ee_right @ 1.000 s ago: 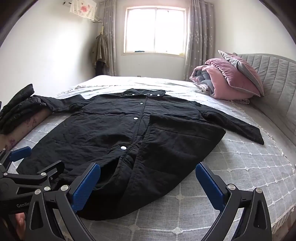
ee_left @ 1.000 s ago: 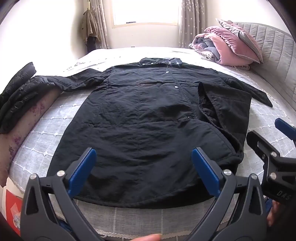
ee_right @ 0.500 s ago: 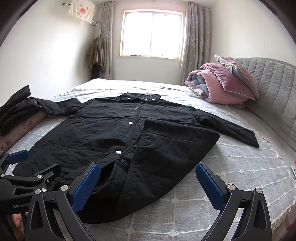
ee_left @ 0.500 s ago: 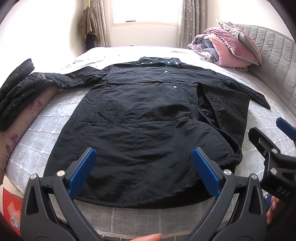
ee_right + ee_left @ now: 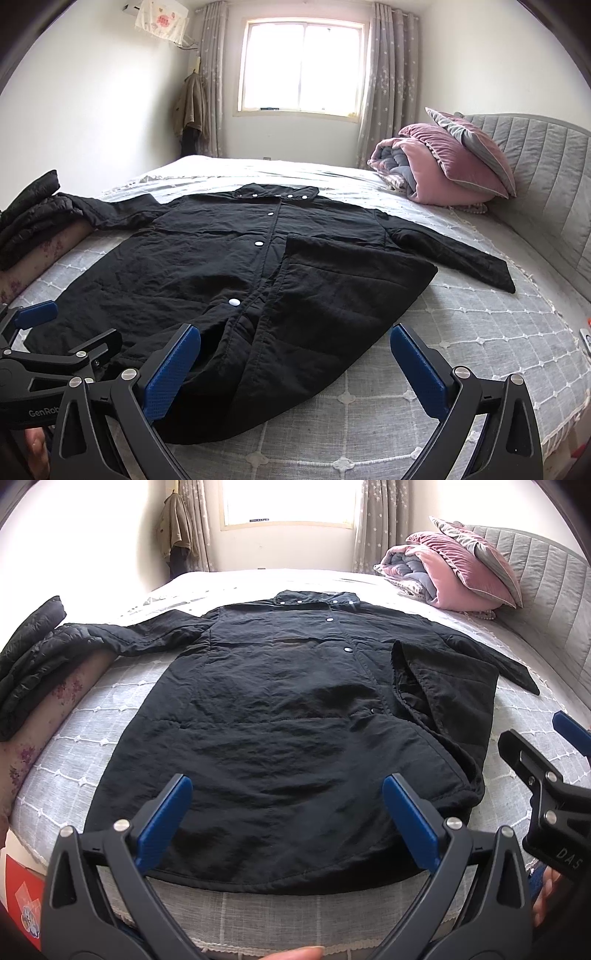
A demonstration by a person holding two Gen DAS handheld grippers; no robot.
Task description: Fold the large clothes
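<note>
A long black quilted coat lies face up on the bed, collar far, hem near; it also shows in the right wrist view. Its right front panel is folded back open, showing the lining. Both sleeves are spread out to the sides. My left gripper is open and empty, hovering above the hem. My right gripper is open and empty, over the coat's lower right corner. Each gripper shows at the edge of the other's view.
The bed has a grey quilted cover. Pink and grey pillows and a rolled duvet lie by the padded headboard at right. A dark folded garment lies at the left edge. A window is at the far wall.
Both grippers have lifted and drawn back slightly from the coat, tilting upward so more of the room shows. Both stay open. The coat has not moved.
</note>
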